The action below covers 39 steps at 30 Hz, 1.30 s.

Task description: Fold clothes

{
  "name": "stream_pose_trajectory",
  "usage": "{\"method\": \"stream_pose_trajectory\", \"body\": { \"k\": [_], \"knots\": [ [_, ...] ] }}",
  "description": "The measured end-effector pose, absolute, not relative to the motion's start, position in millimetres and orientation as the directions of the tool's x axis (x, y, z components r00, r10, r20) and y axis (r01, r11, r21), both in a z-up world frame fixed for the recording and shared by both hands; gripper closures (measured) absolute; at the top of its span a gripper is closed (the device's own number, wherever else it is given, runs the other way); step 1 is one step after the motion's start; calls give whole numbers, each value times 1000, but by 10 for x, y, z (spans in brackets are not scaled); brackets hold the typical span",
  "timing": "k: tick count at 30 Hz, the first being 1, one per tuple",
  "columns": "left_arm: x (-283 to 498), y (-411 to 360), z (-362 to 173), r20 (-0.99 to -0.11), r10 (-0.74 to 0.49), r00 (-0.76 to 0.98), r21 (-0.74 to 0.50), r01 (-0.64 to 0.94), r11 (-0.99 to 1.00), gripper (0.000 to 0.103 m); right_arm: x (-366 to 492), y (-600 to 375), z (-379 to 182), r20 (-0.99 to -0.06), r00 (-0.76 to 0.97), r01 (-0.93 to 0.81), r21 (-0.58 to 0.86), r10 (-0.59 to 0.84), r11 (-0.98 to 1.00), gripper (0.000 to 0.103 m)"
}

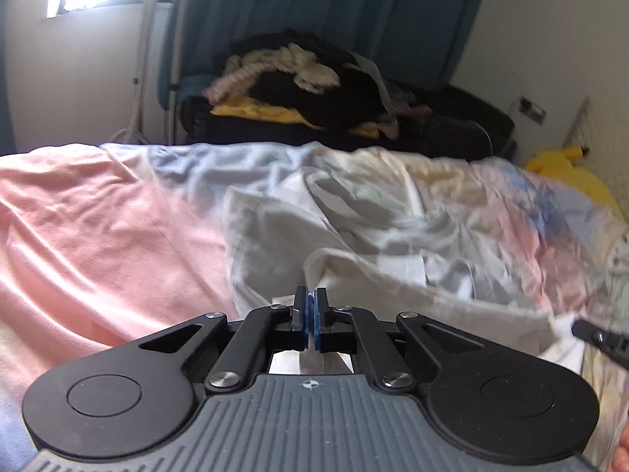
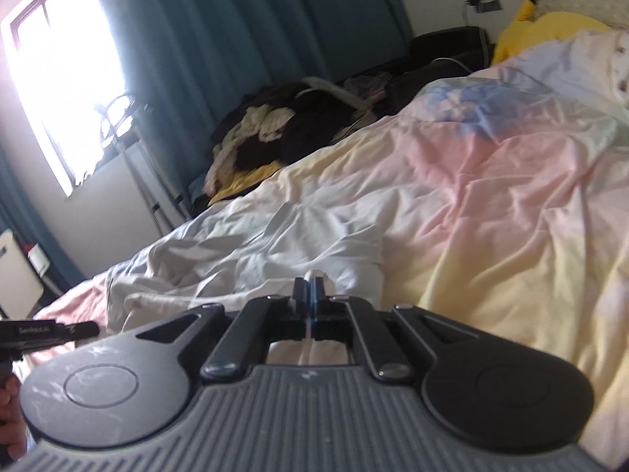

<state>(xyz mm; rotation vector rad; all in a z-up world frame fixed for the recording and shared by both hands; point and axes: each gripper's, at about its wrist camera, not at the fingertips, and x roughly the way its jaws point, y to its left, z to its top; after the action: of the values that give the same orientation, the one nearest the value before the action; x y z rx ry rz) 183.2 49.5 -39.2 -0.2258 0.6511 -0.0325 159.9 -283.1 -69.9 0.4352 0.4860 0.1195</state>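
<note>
A crumpled white garment (image 1: 354, 228) lies on the bed, seen also in the right wrist view as the white garment (image 2: 275, 244). My left gripper (image 1: 310, 295) is shut on a fold of its near edge; white cloth shows through the gap behind the blue pads. My right gripper (image 2: 310, 283) is shut on another part of the same edge, and a small tuft of white cloth pokes out above its fingertips. Each gripper shows in the other's view: the right gripper (image 1: 597, 336) at the right edge, the left gripper (image 2: 51, 330) at the left edge with a hand (image 2: 11, 413) under it.
The pastel pink, yellow and blue bed cover (image 1: 98, 216) spreads under the garment. Behind the bed a pile of dark, white and yellow clothes (image 1: 298, 90) sits before a teal curtain (image 1: 334, 8). A yellow plush toy (image 1: 566, 173) lies at the bed's far right.
</note>
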Motion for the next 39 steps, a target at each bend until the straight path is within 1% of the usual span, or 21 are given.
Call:
{"method": "stream_pose_trajectory", "body": {
  "k": [3, 6, 10, 14, 15, 17, 18, 19, 20, 21, 23, 25, 26, 27, 28, 29, 30, 33, 35, 37, 39],
  "knots": [
    [1862, 600, -321, -569, -69, 820, -246, -88, 965, 100, 1616, -2926, -740, -415, 894, 42, 452, 168, 891, 101],
    [1946, 694, -298, -558, -31, 829, -248, -131, 960, 100, 1661, -2984, -799, -423, 899, 85, 420, 112, 904, 101],
    [2092, 771, -401, -581, 8, 814, -222, -169, 960, 100, 1747, -3051, -956, -469, 879, 128, 411, 89, 903, 101],
    [2162, 819, -512, -613, 14, 790, -209, -178, 962, 100, 1813, -3073, -1064, -506, 858, 144, 402, 88, 904, 100],
    [2165, 820, -522, -618, 3, 786, -206, -166, 964, 100, 1818, -3062, -1062, -511, 855, 143, 397, 89, 907, 95],
    [2136, 814, -520, -618, -17, 786, -211, -145, 967, 99, 1814, -3026, -1030, -514, 853, 134, 382, 90, 914, 93],
    [2112, 809, -515, -617, -23, 787, -215, -141, 966, 99, 1803, -3009, -1005, -508, 856, 126, 377, 91, 918, 88],
    [2094, 799, -507, -617, -30, 787, -218, -135, 967, 99, 1785, -2992, -976, -498, 862, 114, 374, 96, 920, 77],
    [2078, 781, -500, -615, -37, 788, -218, -126, 968, 98, 1761, -2973, -945, -486, 868, 104, 370, 97, 923, 72],
    [2066, 758, -495, -614, -43, 788, -215, -115, 970, 98, 1736, -2956, -914, -474, 875, 98, 364, 94, 926, 63],
    [2042, 711, -487, -615, -52, 787, -207, -98, 973, 98, 1691, -2920, -849, -450, 889, 87, 342, 82, 935, 61],
    [2030, 667, -493, -620, -63, 782, -207, -86, 975, 97, 1652, -2887, -797, -428, 901, 76, 321, 73, 944, 56],
    [2025, 649, -498, -625, -69, 778, -206, -80, 975, 92, 1631, -2870, -779, -418, 905, 70, 315, 72, 947, 56],
    [2019, 629, -499, -627, -71, 776, -202, -74, 976, 83, 1617, -2850, -763, -411, 908, 61, 309, 76, 949, 55],
    [2012, 604, -496, -626, -69, 777, -194, -69, 979, 77, 1605, -2827, -749, -406, 910, 51, 304, 81, 951, 55],
    [2006, 579, -493, -624, -68, 778, -185, -63, 981, 64, 1599, -2803, -737, -404, 910, 36, 304, 95, 952, 55],
    [1996, 554, -486, -621, -67, 781, -176, -56, 983, 53, 1596, -2777, -726, -404, 908, 18, 307, 113, 952, 55],
    [1941, 475, -438, -611, -84, 787, -159, -18, 987, 45, 1613, -2666, -736, -414, 884, -70, 341, 217, 937, 55],
    [1882, 408, -418, -614, -134, 778, -167, 39, 985, 42, 1645, -2578, -768, -429, 849, -144, 375, 309, 916, 53],
    [1815, 314, -414, -624, -177, 761, -158, 100, 982, 42, 1673, -2473, -798, -450, 813, -202, 379, 370, 903, 41],
    [1736, 204, -434, -635, -219, 741, -137, 171, 976, 42, 1683, -2356, -825, -476, 781, -252, 355, 406, 900, 38]
  ]
}}
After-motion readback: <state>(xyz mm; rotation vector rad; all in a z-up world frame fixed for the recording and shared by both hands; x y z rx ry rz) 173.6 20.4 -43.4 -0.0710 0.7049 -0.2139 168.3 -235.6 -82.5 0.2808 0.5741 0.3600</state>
